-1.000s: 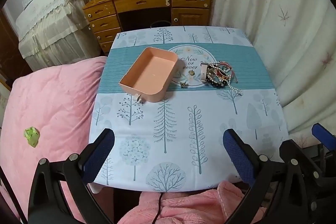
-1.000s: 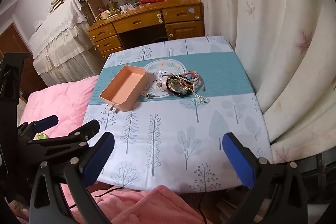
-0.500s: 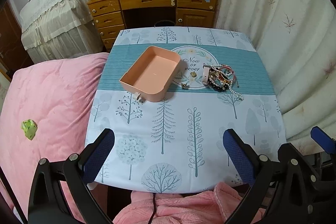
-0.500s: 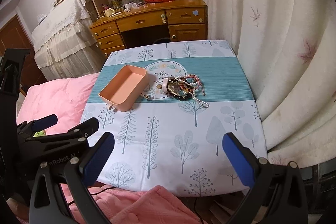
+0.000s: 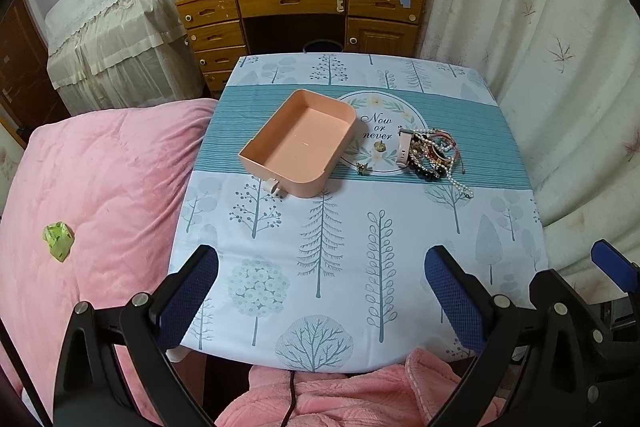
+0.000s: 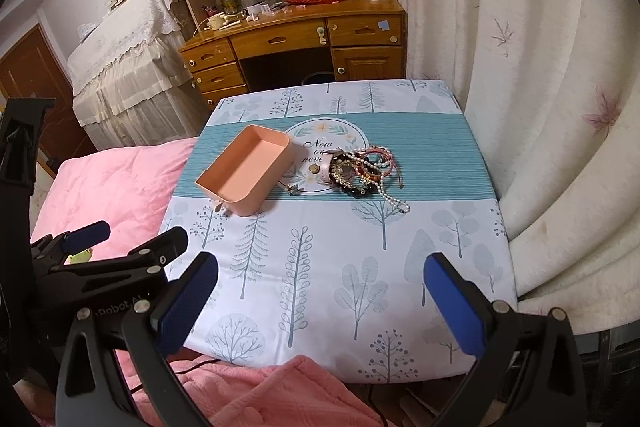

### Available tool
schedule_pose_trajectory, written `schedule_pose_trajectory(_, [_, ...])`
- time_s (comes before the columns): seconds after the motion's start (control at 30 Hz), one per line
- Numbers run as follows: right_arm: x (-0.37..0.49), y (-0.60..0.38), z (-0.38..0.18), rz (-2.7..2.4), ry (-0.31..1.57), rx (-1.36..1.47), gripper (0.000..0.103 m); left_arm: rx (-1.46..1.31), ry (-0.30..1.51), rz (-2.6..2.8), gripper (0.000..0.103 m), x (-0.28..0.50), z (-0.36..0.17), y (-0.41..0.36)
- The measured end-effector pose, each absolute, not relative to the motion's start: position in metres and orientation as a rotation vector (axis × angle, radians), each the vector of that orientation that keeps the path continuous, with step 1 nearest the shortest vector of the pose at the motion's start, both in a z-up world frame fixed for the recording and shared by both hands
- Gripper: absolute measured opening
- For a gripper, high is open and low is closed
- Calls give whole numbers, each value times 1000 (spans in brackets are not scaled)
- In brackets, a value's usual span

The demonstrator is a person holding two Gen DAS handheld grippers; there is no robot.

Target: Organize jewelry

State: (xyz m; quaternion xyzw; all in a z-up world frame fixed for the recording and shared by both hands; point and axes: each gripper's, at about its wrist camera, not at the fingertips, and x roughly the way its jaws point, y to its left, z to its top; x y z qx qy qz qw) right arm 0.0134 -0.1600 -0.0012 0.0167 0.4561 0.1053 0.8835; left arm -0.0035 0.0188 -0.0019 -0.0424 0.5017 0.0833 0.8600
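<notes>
1. A bedroom: a small table (image 5: 320, 267) under a tree-print cloth with a teal band fills the middle of both views. A wooden desk (image 5: 304, 15) stands behind it at the top, a pale curtain (image 6: 520, 107) hangs on the right, and a pink quilt (image 5: 100, 187) lies on the left.

2. The jewelry pile (image 5: 434, 157) lies on the teal band, right of centre in the left wrist view. It is a tangle of bead bracelets, a pearl strand trailing toward the lower right, and what looks like a pale watch strap on its left edge.

3. Two small pieces lie apart from the pile on the round "Now or never" print: a small round charm (image 5: 379, 146) and a dark star-like piece (image 5: 363, 169) just beside the tray's corner.

4. The pink tray (image 5: 298, 143) sits left of the pile, near it but not touching. Its floor is bare.

5. By my reading, the task has not begun. Nothing is in the tray, and every piece is yet to be moved.

6. The left gripper (image 5: 322, 297) hovers low in the frame above the table's near edge, fingers spread wide and holding nothing.

7. The right gripper (image 6: 320, 301) hovers likewise over the near edge, fingers wide apart and empty, well short of the pile. The left tool shows at its lower left.
</notes>
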Motion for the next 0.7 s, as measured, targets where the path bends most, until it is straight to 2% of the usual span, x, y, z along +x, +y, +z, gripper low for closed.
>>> schedule_pose_trajectory(0.7, [17, -150, -3, 222, 952, 29, 103, -94, 1053, 178, 102, -1, -2, 28])
